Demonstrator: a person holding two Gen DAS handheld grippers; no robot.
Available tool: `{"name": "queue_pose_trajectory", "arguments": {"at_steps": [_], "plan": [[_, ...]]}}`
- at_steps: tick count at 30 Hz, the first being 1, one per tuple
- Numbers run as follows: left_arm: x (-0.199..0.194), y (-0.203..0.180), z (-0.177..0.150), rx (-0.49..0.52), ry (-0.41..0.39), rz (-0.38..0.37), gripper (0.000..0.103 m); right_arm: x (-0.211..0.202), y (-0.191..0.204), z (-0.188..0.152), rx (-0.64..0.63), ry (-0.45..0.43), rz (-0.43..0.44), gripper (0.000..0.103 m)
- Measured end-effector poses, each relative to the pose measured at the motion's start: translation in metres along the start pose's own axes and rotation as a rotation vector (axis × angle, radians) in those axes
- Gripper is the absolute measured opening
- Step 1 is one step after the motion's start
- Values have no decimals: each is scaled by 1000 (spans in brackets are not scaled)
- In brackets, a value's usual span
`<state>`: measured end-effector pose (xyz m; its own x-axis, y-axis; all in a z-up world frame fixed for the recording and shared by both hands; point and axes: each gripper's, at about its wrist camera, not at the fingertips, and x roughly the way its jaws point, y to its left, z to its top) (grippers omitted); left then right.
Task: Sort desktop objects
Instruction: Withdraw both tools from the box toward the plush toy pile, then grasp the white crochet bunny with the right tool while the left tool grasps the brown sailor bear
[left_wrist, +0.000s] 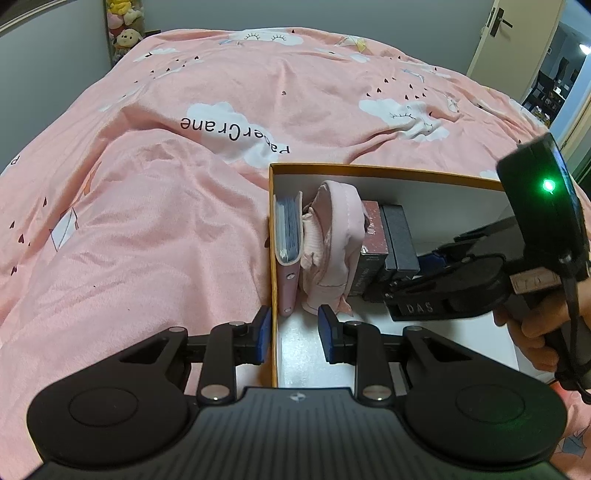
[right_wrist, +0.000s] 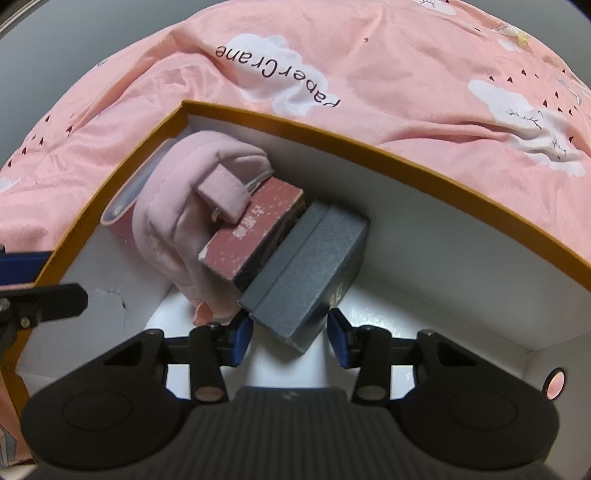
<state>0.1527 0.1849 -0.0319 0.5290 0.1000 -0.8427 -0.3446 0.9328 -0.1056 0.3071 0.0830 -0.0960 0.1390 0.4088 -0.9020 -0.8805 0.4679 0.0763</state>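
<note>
An orange-rimmed box with white inside (left_wrist: 388, 171) (right_wrist: 369, 142) lies on the pink bed. Along its left end stand a pink card holder (left_wrist: 286, 240) (right_wrist: 122, 210), a pink padded pouch (left_wrist: 332, 236) (right_wrist: 184, 195), a dark red box (left_wrist: 373, 229) (right_wrist: 255, 225) and a dark grey box (left_wrist: 400, 236) (right_wrist: 306, 273). My left gripper (left_wrist: 293, 338) is open; its fingers straddle the orange box's left wall. My right gripper (right_wrist: 290, 341) (left_wrist: 384, 291) is open inside the orange box, its blue pads (right_wrist: 242, 339) either side of the grey box's near end, with gaps showing.
A pink quilt with clouds and "PaperCrane" print (left_wrist: 184, 184) (right_wrist: 406, 55) covers the bed around the orange box. Plush toys (left_wrist: 123, 29) sit at the far left wall. A door (left_wrist: 517, 40) stands open at the far right.
</note>
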Motion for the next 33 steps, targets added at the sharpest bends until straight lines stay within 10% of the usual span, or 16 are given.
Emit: {"name": "queue_pose_trajectory", "arguments": {"at_steps": [9, 18, 26, 33], "plan": [[-37, -3, -1, 4, -126, 19, 30, -36, 0, -13, 35, -49, -27, 48], [-96, -33, -26, 75, -260, -45, 30, -131, 5, -70, 89, -305, 8, 48], [-105, -57, -58, 129, -127, -230, 30, -191, 9, -148, 214, -416, 5, 48], [-70, -82, -102, 164, 38, -295, 36, -178, 18, -214, 321, -278, 14, 41]]}}
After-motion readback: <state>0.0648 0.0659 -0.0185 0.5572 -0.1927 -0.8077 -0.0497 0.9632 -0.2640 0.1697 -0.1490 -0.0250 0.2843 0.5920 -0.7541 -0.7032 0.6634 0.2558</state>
